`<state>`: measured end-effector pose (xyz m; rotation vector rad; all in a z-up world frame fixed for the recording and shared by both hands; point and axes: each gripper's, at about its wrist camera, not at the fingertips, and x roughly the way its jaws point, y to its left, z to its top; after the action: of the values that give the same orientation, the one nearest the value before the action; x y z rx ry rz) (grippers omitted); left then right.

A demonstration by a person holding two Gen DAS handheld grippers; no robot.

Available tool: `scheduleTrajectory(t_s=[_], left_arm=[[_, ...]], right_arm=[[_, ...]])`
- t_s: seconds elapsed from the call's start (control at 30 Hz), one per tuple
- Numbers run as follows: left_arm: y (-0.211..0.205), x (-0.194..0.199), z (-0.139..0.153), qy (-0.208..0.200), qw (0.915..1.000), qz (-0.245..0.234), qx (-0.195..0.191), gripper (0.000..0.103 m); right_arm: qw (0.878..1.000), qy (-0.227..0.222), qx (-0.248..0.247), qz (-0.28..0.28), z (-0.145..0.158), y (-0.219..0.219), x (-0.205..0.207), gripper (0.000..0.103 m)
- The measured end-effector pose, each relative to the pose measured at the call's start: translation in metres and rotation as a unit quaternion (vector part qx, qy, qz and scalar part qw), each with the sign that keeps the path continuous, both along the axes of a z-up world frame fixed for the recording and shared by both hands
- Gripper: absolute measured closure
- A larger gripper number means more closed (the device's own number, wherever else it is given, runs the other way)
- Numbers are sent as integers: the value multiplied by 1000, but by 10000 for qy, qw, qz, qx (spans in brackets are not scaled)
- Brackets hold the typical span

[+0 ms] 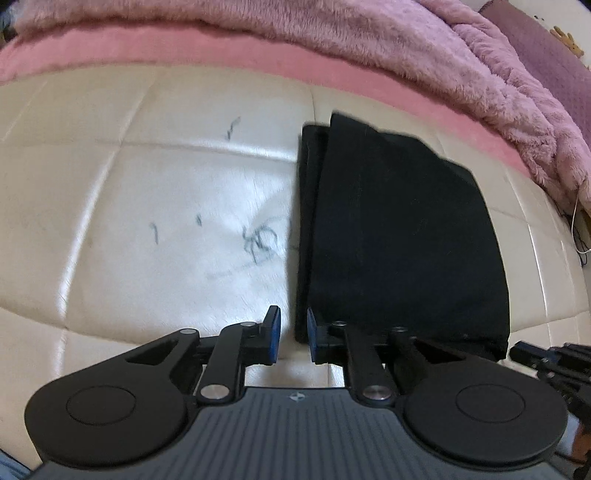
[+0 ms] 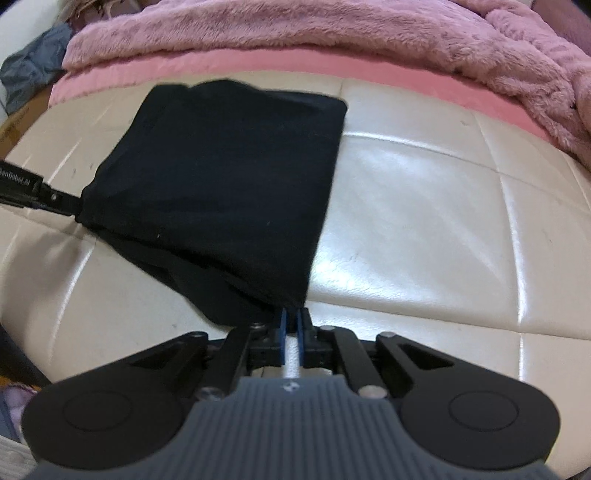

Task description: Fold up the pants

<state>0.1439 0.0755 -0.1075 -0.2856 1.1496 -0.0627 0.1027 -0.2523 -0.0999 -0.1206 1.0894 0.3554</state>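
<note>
A cream quilted leather surface [image 1: 147, 192], glossy and stitched into large squares, fills both views; it reads as a padded bed end or ottoman, and which one cannot be told. Behind it runs a pink sheet edge [image 1: 229, 51], and above that lies a fluffy pink blanket [image 2: 295, 26]. At the far left of the right wrist view sits a crumpled grey cloth [image 2: 33, 70].

The black pants [image 1: 402, 229] lie folded into a compact rectangle on the cream surface, with a thinner lower layer showing along their left edge. In the right wrist view the near edge of the pants [image 2: 221, 184] is lifted slightly off the surface.

The right tongs [image 2: 292, 325] are pressed together on the near right corner of the pants. The left tongs [image 1: 293, 334] stand apart, at the near left corner of the pants with no fabric between the blue pads. In the right wrist view the left tool's black arm [image 2: 37, 192] reaches the pants' left corner and carries white lettering, partly cut off, reading "enRobot.AI".

Blue pen scribbles [image 1: 258, 240] mark the cream leather just left of the pants.
</note>
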Motion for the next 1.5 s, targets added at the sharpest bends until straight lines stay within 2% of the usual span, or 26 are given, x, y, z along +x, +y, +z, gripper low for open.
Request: scheduleTrajectory(t_s=[0.2,0.4,0.53,0.7,0.73,0.8,0.9,1.03,1.23,1.27,1.3,1.33,1.37,1.4,1.43,1.47,1.5], left_arm=[[3,13,26,-718,9972,-51,-210,87],[-21,58,31,-1228,9909,-177,-522,83],[-35,87,19,-1260,9882,-245,-831,82],[-30,110,-6,-1095,9910,75,-769,82],[-25,111,-12,-1046,9916,165,-740,84],[-17,112,-20,-989,9918,314,-746,97],[-4,110,-28,-1025,9906,545,-725,97],[-4,110,-32,-1116,9910,567,-483,97],[0,110,-29,-1136,9902,647,-482,97],[3,110,-27,-1123,9895,722,-547,94],[7,108,-24,-1118,9885,842,-577,86],[12,105,-21,-1158,9872,928,-588,69],[17,102,-19,-1212,9861,963,-602,54],[19,99,-17,-1259,9855,947,-629,50],[22,95,-16,-1297,9851,923,-657,48],[25,92,-16,-1302,9849,902,-697,45],[28,88,-17,-1261,9846,896,-817,42]], right_arm=[[9983,-401,300,-309,27,-11,17,95],[9951,-766,486,-392,29,-2,59,94],[9928,-803,739,-499,22,7,92,94],[9894,-987,836,-666,13,17,130,94],[9890,-991,867,-673,10,18,134,94],[9891,-1012,863,-631,4,22,143,94],[9896,-1009,840,-583,-7,25,154,94],[9901,-966,790,-641,-23,27,164,103],[9888,-1064,650,-814,-27,32,169,103],[9884,-1051,682,-860,-25,32,169,103],[9874,-1048,761,-905,-23,29,168,103],[9863,-1053,848,-944,-20,26,166,98],[9851,-1057,911,-1000,-17,22,163,89],[9845,-1052,923,-1055,-14,18,159,83],[9832,-1028,1022,-1105,-12,13,154,71],[9813,-969,1185,-1168,-10,7,150,63],[9792,-888,1350,-1229,-10,2,148,61]])
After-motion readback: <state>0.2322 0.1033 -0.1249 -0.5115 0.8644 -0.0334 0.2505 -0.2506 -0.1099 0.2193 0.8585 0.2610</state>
